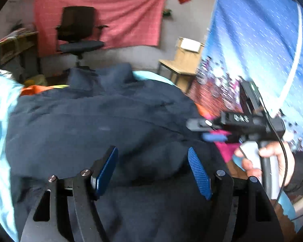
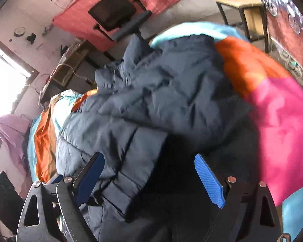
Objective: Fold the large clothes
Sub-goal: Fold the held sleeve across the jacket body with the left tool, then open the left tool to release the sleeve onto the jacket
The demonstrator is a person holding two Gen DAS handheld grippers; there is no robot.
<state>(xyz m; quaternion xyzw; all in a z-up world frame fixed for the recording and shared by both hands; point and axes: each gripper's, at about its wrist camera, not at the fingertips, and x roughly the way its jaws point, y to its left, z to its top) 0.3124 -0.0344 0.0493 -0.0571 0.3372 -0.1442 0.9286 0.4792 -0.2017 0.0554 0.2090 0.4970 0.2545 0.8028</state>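
Navy quilted puffer jacket (image 2: 151,100) lies spread in a rumpled heap on a bed covered by a colour-blocked sheet in orange, pink and light blue (image 2: 272,111); its padded panels show stitched channels, a zip runs down near the collar end farthest from the camera, and one sleeve is folded across the body toward the near hem; in the left wrist view the same jacket (image 1: 103,125) fills the middle, its collar raised at the far edge.

Left gripper (image 1: 153,171) hangs just above the near part of the jacket, its blue-padded jaws apart with only fabric beneath them and nothing pinched; right gripper (image 2: 151,178) likewise stands wide open over the near hem, gripping nothing; from the left view the right gripper's black body sits at the jacket's right edge, held by a hand (image 1: 272,161) in a dark sleeve.

Bare sheet shows to the right of the jacket and in a narrow strip on its left; beyond the bed's far edge stand a black office chair (image 1: 78,34) and a small wooden table with black legs (image 2: 244,6), before a red cloth hung on the wall (image 1: 121,16).
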